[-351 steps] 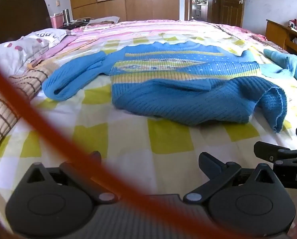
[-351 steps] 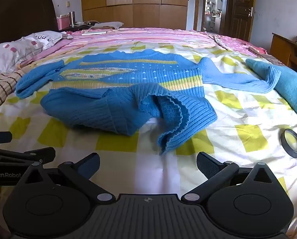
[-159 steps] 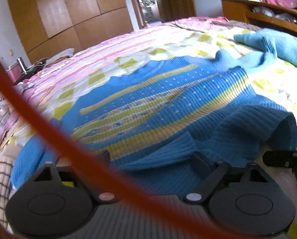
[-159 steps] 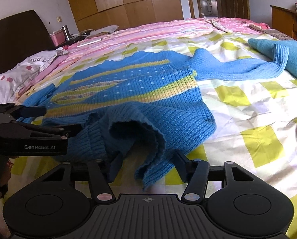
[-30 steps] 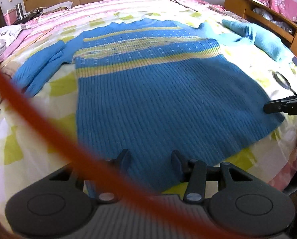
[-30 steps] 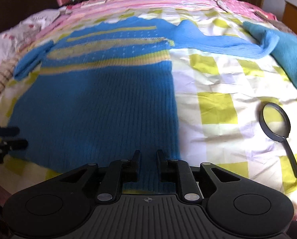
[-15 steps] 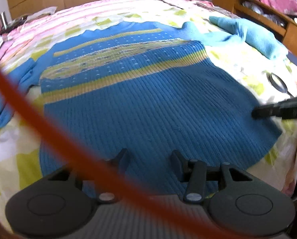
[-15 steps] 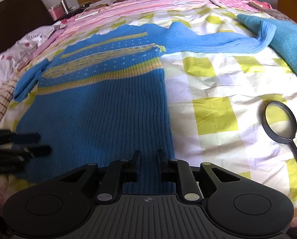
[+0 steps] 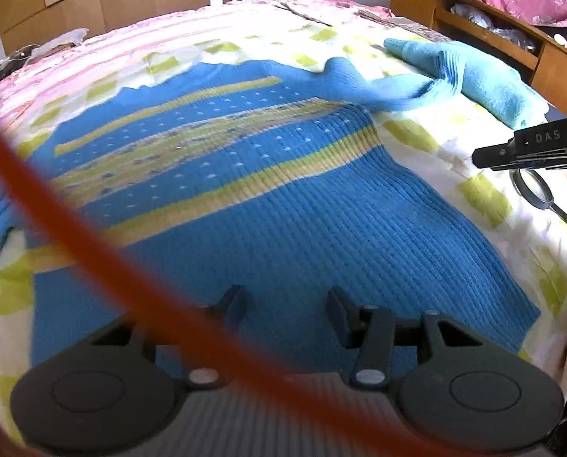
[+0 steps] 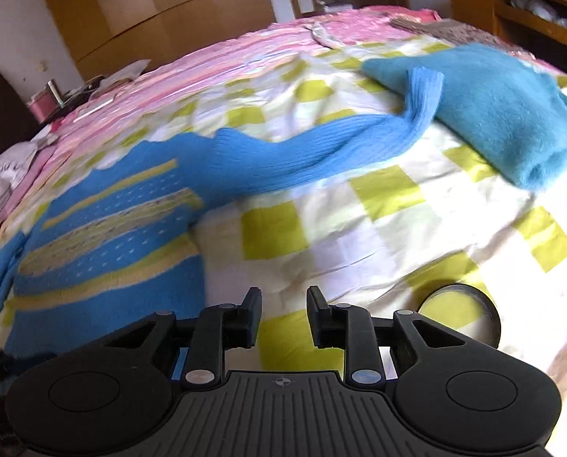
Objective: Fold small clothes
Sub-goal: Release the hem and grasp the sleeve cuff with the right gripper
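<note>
A blue knit sweater [image 9: 283, 205] with yellow stripes lies spread flat on the bed. My left gripper [image 9: 285, 304] is open and empty, low over the sweater's hem. My right gripper [image 10: 283, 312] is open and empty over bare sheet, just right of the sweater body [image 10: 104, 251]. It also shows at the right edge of the left wrist view [image 9: 485, 158]. The sweater's right sleeve [image 10: 321, 152] stretches out to the right, its cuff resting on a folded light blue garment [image 10: 504, 114].
A black magnifying glass [image 10: 458, 312] lies on the checked sheet [image 10: 397, 228] right of my right gripper, also in the left wrist view [image 9: 534, 190]. An orange cable [image 9: 74, 228] crosses the left wrist view. A wooden shelf unit [image 9: 473, 34] stands beyond the bed's right side.
My right gripper has let go of the sweater's hem, opened, and moved right and forward off the sweater toward the sleeve. My left gripper stays open over the hem and has turned slightly right.
</note>
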Motion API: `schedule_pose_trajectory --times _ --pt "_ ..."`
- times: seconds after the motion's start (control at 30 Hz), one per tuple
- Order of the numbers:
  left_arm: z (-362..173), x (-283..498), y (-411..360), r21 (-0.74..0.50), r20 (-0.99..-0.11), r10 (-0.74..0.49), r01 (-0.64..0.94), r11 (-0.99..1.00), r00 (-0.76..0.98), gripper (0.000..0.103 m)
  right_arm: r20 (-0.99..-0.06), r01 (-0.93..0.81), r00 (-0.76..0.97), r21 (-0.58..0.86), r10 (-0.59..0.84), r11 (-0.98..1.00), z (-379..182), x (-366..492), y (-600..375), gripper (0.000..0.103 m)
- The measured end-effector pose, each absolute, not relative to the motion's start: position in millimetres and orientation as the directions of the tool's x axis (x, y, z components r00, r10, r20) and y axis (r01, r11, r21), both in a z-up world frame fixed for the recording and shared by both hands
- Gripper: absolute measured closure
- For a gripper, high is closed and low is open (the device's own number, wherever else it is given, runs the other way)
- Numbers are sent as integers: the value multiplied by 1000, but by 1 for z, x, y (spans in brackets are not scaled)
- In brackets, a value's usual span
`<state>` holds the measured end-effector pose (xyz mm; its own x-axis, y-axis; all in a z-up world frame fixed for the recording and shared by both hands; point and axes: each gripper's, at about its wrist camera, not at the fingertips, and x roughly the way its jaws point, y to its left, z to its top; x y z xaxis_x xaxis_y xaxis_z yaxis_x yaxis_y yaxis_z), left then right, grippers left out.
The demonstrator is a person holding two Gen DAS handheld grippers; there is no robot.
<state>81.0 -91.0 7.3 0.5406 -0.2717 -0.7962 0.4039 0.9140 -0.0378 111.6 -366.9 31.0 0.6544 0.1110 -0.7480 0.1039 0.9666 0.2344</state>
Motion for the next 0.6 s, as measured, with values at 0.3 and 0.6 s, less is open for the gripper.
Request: schedule_pose_trajectory --times 0.3,0.6 --pt "15 102 -115 -67 -775 -328 446 892 540 49 -720 206 694 209 8 956 37 160 -402 72" --pt "15 138 -139 -99 -745 -348 421 902 570 48 -695 387 710 254 -110 886 31 236 -451 60"
